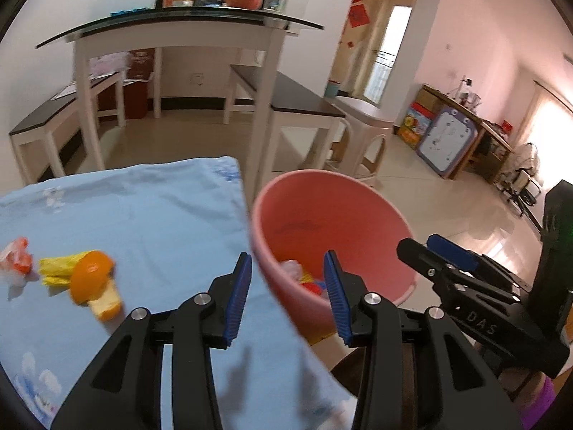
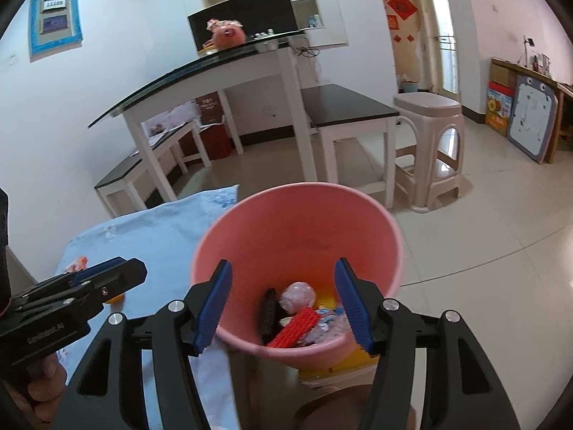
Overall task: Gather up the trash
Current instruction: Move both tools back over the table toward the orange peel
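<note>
A pink bucket (image 1: 333,211) stands just past the right edge of a table under a light blue cloth (image 1: 143,208). On the cloth lie orange peel (image 1: 91,276), a yellow wrapper (image 1: 57,268) and a red and white wrapper (image 1: 16,261). My left gripper (image 1: 288,268) is open and holds nothing; it hovers by the bucket's near rim. My right gripper (image 2: 283,272) is open and empty above the bucket (image 2: 297,222). Inside the bucket lie a red ridged piece (image 2: 297,326), a pinkish crumpled ball (image 2: 299,295) and a dark item (image 2: 268,311).
Behind the bucket stand a glass-topped white table (image 1: 179,25), dark-topped benches (image 1: 290,96) and a beige plastic stool (image 2: 429,136). Tiled floor (image 2: 483,233) spreads to the right. A person's hand (image 2: 43,387) grips the left tool.
</note>
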A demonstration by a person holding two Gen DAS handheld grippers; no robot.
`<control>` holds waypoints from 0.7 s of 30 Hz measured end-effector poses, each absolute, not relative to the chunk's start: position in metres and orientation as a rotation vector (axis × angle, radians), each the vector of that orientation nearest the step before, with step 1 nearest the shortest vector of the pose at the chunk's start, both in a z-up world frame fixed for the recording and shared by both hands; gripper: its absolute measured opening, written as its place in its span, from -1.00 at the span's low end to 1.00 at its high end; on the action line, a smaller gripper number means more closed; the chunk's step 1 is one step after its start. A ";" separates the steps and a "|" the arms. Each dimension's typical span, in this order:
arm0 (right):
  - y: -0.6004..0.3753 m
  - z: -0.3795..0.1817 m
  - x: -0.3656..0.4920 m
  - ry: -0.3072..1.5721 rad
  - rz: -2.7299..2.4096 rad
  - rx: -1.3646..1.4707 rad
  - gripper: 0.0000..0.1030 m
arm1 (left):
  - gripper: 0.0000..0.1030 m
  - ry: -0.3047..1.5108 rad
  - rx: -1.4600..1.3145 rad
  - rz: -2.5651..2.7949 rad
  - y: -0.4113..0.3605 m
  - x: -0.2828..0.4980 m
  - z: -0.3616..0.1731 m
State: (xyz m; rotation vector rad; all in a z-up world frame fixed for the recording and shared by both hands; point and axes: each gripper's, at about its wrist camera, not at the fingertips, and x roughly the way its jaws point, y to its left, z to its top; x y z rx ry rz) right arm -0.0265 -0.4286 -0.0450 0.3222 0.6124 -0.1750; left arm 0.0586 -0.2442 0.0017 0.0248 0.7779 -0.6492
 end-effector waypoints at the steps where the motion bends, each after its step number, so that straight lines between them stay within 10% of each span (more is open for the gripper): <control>1: -0.425 -0.044 -0.026 0.613 -0.166 0.319 0.14 | -0.18 0.776 0.021 -0.637 -0.238 0.058 0.003; 21: -0.304 -0.043 0.010 0.700 0.057 0.243 0.14 | -0.18 0.655 0.029 -0.380 -0.104 0.032 -0.002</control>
